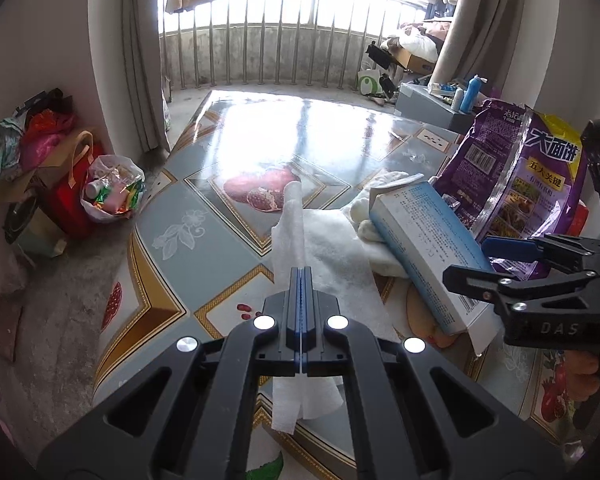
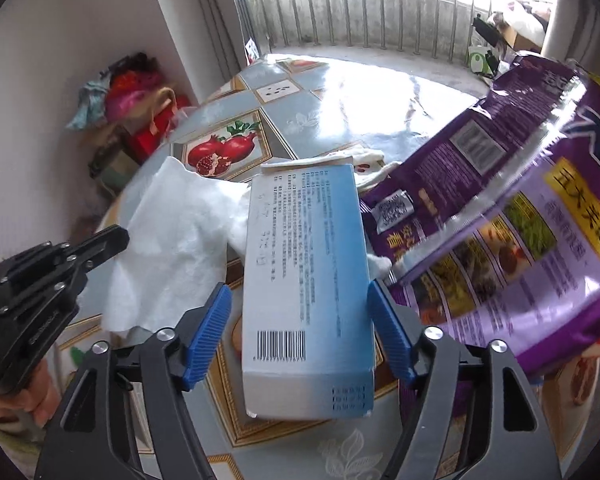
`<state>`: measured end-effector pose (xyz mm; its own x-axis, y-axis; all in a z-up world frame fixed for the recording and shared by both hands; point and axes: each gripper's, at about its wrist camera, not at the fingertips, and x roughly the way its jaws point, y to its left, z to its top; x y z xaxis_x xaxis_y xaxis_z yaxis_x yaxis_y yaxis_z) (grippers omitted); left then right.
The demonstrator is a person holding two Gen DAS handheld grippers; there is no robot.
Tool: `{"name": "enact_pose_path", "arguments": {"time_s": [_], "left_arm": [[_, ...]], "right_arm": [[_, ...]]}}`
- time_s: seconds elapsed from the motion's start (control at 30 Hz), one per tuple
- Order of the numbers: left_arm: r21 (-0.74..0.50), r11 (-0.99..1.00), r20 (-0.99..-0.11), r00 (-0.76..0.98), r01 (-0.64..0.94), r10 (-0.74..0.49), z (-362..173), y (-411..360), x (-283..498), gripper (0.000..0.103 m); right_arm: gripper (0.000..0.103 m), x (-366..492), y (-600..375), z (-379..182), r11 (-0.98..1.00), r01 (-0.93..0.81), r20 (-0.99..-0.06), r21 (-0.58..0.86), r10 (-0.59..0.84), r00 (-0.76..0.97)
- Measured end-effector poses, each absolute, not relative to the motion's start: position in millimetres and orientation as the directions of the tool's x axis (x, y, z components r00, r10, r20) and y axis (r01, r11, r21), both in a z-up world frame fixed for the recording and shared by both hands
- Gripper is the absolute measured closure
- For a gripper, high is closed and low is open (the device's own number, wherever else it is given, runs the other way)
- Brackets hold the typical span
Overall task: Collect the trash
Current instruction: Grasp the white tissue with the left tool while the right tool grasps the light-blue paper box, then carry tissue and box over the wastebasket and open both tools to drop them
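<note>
White tissue sheet: being pinched between the closed pads of the left gripper; one strip is sticking up past the tips, the rest is draping over the table and hanging below the jaws.
Blue-and-white carton: being straddled by the right gripper, lying lengthwise in the gap, barcode end nearest the camera.
Right fingers: being held wide apart; the left blue pad is standing clear of the carton's side, the right pad is lying just against its edge, though real contact cannot be told. No grip is being shown.
Carton's surroundings: its far end is being propped on a white cloth; the tissue is lying just beside its left side.
Purple snack bag: being leaned against the carton's right side, close to the right pad.
Table: patterned with pomegranates, glare being thrown across its far half.
Floor by the wall: a plastic bag of rubbish is being kept near a red bag.
</note>
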<state>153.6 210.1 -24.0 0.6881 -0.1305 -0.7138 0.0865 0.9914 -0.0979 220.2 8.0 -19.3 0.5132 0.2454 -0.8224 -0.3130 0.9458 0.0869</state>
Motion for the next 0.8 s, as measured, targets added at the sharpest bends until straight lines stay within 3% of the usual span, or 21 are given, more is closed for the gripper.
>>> {"name": "enact_pose_path", "arguments": {"time_s": [0.4, 0.8], "left_arm": [[-0.117, 0.99, -0.714, 0.686, 0.08, -0.14, -26.3, 214.0, 152.2, 0.103], [-0.118, 0.99, -0.71, 0.691, 0.077, -0.139, -25.2, 214.8, 152.1, 0.103]], "right_arm": [[0.026, 228.3, 26.9, -26.4, 0.953, -0.302, -0.837, -0.03, 0.141, 0.528], [0.025, 241.5, 30.1, -31.5, 0.956, -0.292, -0.852, -0.031, 0.128, 0.508]]}}
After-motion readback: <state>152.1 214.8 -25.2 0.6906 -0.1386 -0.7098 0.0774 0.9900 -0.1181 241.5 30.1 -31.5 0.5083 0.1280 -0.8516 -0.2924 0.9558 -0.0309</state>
